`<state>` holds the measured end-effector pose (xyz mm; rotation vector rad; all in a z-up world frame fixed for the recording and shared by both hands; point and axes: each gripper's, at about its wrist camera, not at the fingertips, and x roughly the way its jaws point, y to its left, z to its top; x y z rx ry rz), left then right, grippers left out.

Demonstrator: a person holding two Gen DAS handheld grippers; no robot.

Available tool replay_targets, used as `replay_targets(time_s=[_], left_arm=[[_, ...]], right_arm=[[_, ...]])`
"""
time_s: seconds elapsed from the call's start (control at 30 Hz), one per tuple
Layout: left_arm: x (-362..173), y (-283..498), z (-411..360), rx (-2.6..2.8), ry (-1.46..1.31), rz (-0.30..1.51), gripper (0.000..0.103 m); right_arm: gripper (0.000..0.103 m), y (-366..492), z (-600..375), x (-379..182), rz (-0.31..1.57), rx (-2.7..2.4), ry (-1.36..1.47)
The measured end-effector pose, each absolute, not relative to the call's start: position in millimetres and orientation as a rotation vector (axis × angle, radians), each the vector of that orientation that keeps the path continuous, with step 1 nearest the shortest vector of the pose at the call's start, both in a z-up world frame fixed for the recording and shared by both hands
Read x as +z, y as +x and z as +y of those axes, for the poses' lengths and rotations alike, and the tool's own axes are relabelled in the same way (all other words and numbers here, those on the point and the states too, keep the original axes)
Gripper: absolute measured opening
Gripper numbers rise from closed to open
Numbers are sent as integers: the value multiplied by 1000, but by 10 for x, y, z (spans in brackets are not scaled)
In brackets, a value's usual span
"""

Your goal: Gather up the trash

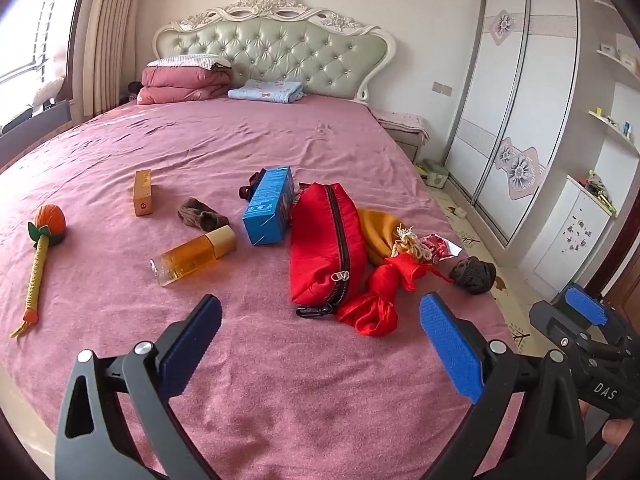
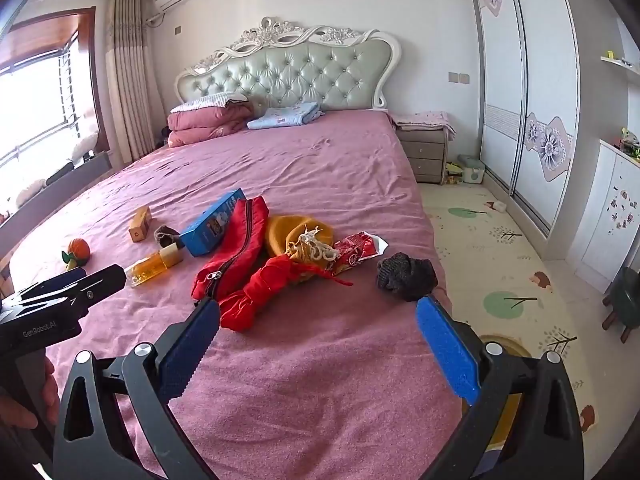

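Your left tongs [image 1: 320, 320] and right tongs [image 2: 318, 322] hover wide open and empty over the bed [image 2: 320, 380], the red wrapper [image 2: 358, 250] lying beyond both.

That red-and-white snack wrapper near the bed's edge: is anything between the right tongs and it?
Partly: the knotted red cloth lies before the wrapper, overlapping its near end. The open right tongs hover short of both.

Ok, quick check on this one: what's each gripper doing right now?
Left gripper: open, fingers spread wide, holding nothing, above the bed.
Right gripper: open, fingers spread wide, holding nothing.
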<state>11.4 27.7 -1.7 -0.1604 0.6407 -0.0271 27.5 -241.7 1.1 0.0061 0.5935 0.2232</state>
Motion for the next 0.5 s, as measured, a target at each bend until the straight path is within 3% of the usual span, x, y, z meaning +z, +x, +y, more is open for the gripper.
replay_targets(time_s=[0.5], left_arm=[[-58,174,168,-23,-132,646,99]], right_arm=[[94,304,-2455,-23,604,237,11]])
